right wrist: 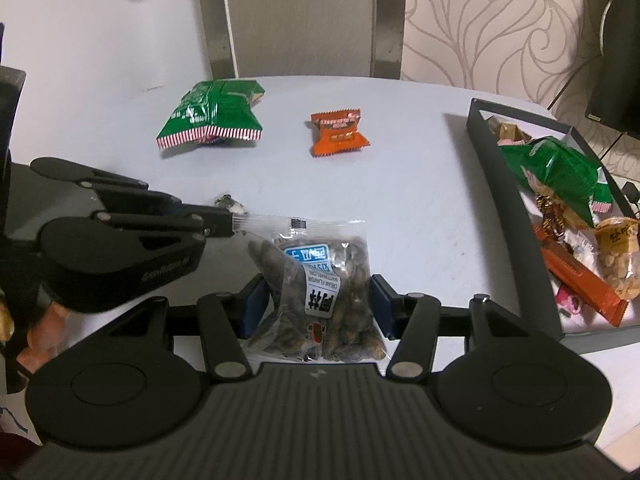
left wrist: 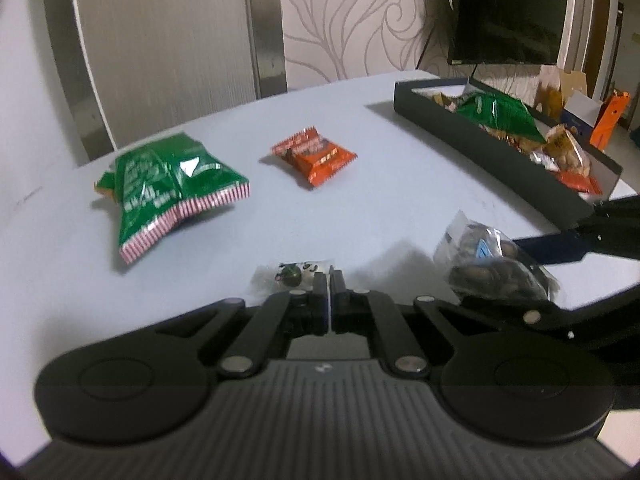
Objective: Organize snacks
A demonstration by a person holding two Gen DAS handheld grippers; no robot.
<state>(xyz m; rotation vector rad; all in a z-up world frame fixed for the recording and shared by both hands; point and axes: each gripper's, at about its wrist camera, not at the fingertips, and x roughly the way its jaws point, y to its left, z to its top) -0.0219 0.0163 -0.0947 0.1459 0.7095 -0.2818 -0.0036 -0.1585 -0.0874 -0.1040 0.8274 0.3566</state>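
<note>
A clear bag of dark seeds (right wrist: 316, 292) with a blue-and-white label sits between the blue pads of my right gripper (right wrist: 320, 296), which is shut on it. The same seed bag (left wrist: 492, 264) appears at the right of the left wrist view, with one right finger (left wrist: 556, 240) beside it. My left gripper (left wrist: 330, 280) is shut, its tips pinching the edge of a small clear packet (left wrist: 288, 276) holding something dark green. Seen from the right wrist, the left gripper (right wrist: 232, 222) lies low over the table with the small packet (right wrist: 228, 202) at its tip.
A green snack bag (left wrist: 168, 184) and an orange packet (left wrist: 314, 156) lie further back on the pale round table (left wrist: 380, 200). At the right, a dark shallow box (right wrist: 504, 216) holds several snacks. Chair backs stand behind the table. A person's hand (right wrist: 44, 320) holds the left gripper.
</note>
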